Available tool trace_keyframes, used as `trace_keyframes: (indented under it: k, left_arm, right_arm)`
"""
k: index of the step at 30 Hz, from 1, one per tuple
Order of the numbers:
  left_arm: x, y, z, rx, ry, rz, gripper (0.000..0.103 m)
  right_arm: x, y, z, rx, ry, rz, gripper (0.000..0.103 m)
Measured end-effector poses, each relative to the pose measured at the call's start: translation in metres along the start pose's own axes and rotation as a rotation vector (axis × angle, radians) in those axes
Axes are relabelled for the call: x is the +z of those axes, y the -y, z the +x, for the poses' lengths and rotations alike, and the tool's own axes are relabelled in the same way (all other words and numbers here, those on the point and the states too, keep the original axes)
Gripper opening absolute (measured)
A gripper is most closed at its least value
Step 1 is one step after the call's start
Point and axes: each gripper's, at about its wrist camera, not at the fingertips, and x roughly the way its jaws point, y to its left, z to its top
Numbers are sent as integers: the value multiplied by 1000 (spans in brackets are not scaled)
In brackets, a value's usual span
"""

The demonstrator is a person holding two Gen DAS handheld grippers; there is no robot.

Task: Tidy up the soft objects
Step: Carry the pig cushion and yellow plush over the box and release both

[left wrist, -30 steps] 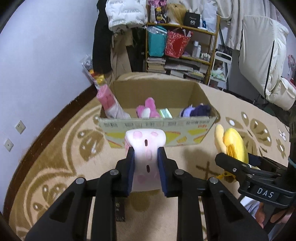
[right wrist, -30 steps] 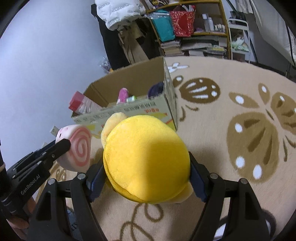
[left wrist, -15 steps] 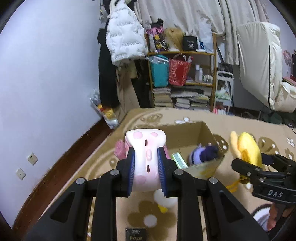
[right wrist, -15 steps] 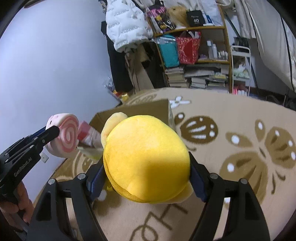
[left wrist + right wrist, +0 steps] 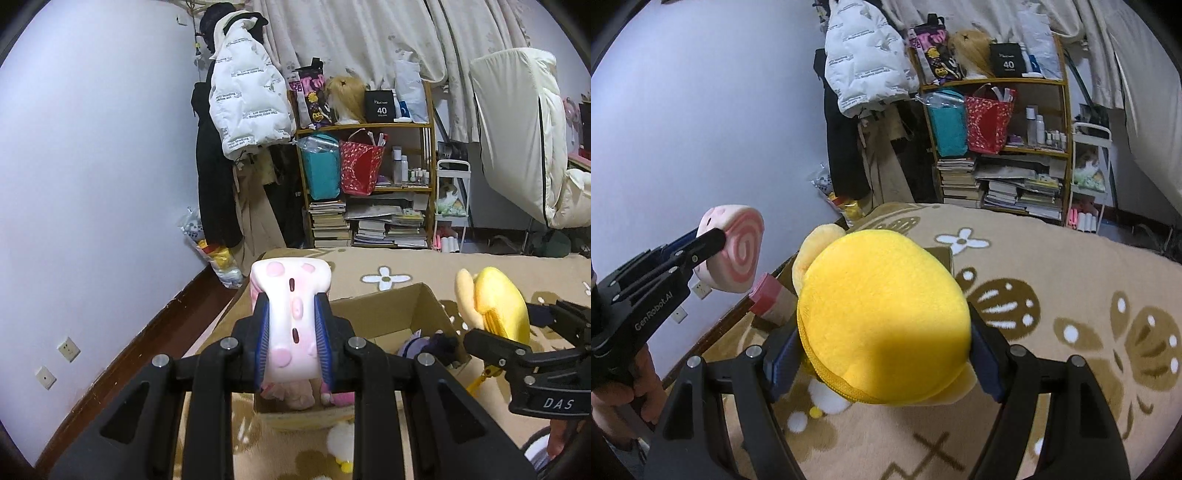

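Beyond the left claw [image 5: 291, 343] — clamped on a pink roll plush [image 5: 290, 295] — stands a bookshelf [image 5: 369, 184]; below, patterned carpet [image 5: 1052, 266]. The right claw [image 5: 882, 354] grips a yellow plush [image 5: 882, 314].

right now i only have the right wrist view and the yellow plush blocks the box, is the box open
Observer: Yes, the left wrist view shows the cardboard box open-topped on the rug.
Operator: anything in it already
Observer: A purple and dark plush lies at its right end in that view.
Operator: whats under the left tool
Observer: A pink plush at the box's near end, just below the left tool, which is shut on the pink swirl toy.
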Motion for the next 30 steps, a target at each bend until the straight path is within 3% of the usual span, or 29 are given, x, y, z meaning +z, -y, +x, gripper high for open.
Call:
trace_keyframes:
  k: [18,30]
  left_arm:
    - [-11,13,49,-39,-73,8,23]
    - [-23,9,70,-53,-145,-40,24]
  right_arm:
    - [36,6,49,-28,3,-83,82]
    - [32,7,71,-21,-17,-104,82]
